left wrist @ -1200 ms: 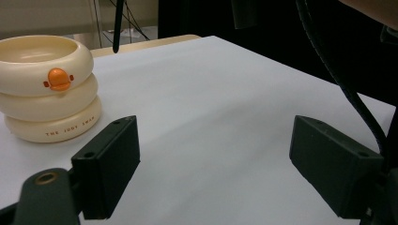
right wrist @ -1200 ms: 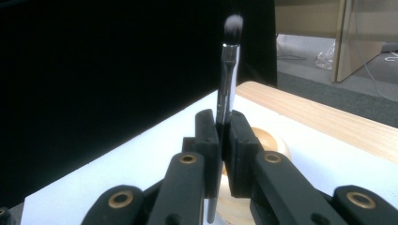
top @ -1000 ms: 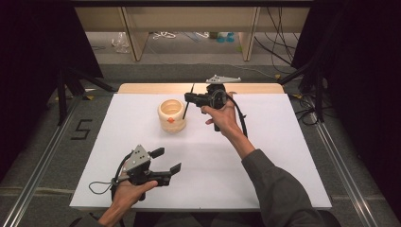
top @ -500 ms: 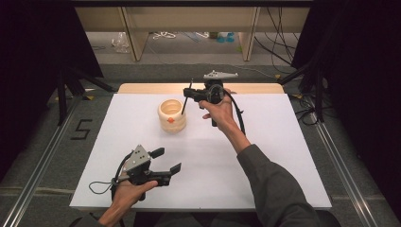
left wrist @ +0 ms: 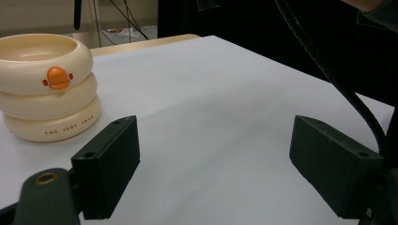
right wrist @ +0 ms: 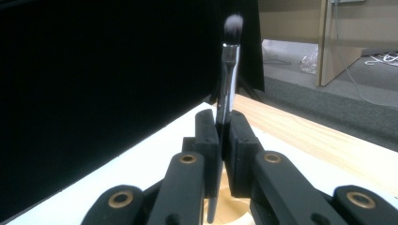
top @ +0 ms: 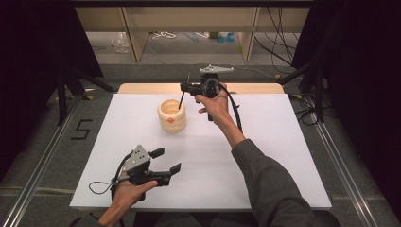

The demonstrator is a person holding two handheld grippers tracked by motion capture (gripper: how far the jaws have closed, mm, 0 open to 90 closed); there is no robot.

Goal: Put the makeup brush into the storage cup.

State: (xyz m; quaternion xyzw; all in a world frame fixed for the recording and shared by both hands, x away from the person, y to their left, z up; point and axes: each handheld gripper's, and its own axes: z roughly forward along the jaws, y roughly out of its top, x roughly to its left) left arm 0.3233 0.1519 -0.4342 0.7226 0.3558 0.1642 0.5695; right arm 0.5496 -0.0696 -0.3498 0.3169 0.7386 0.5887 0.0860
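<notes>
A cream ringed cup (top: 171,115) with an orange duck beak stands on the white table (top: 265,156), left of centre at the back. My right gripper (top: 184,87) hovers just right of and above the cup, shut on a thin make-up brush (top: 181,100). The brush stands upright, its handle end dipping into the cup's mouth. In the right gripper view the brush (right wrist: 228,70) rises bristles up from between the right gripper (right wrist: 223,126) pads, above the cup (right wrist: 234,206). My left gripper (top: 167,160) rests near the front left, open and holding nothing. In the left gripper view the left gripper (left wrist: 234,173) faces the cup (left wrist: 47,89).
A wooden strip (top: 255,88) runs along the table's far edge. The right gripper's black cable (top: 235,109) loops beside the forearm. Metal rails (top: 340,161) flank the table on the floor, and a painted 5 (top: 81,129) marks the floor at left.
My right gripper has shifted slightly left and toward the far edge with the brush, bringing the handle end over the cup's mouth. The left gripper has not moved.
</notes>
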